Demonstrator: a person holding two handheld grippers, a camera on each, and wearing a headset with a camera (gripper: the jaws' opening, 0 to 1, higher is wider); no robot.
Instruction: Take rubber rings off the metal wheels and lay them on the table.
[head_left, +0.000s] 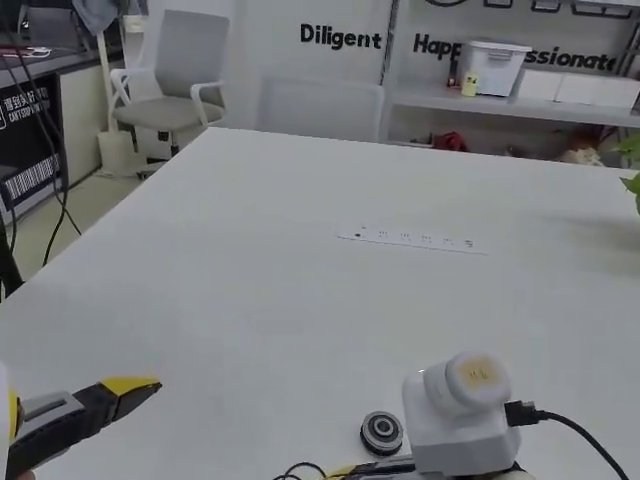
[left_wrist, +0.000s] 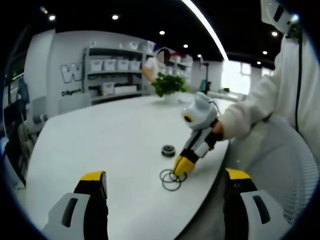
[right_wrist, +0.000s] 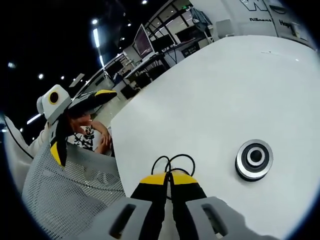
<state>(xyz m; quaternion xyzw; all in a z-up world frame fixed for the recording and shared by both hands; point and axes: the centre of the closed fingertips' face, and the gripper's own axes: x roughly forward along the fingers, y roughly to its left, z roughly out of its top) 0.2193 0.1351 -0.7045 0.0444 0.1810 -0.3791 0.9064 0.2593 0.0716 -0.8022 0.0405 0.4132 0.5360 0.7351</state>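
The table (right_wrist: 215, 90) is a broad, smooth white slab with a matte top and a rounded near edge. On it lies the metal wheel (right_wrist: 254, 159), a small flat disc on its side: a bright steel rim, a dark ring inside that, and a pale hub with a dark centre hole. It is bare of rubber on its outer edge as far as the right gripper view shows.

Just left of the wheel, close to the near edge of the table, lie the rubber rings (right_wrist: 170, 160). They are thin black loops, round and limp, overlapping one another flat on the white surface.

The right gripper (right_wrist: 169, 176) has black jaws with yellow tips, and the tips are pressed together on the near edge of the loops. The left gripper (left_wrist: 165, 176), of the same black and yellow make, has its jaws spread wide apart with nothing between them; it is off to the left, well apart from the wheel.

Farther across the table lies a long, flat white power strip (head_left: 412, 239). A grey mesh chair (right_wrist: 65, 190) is beside the table's near edge.
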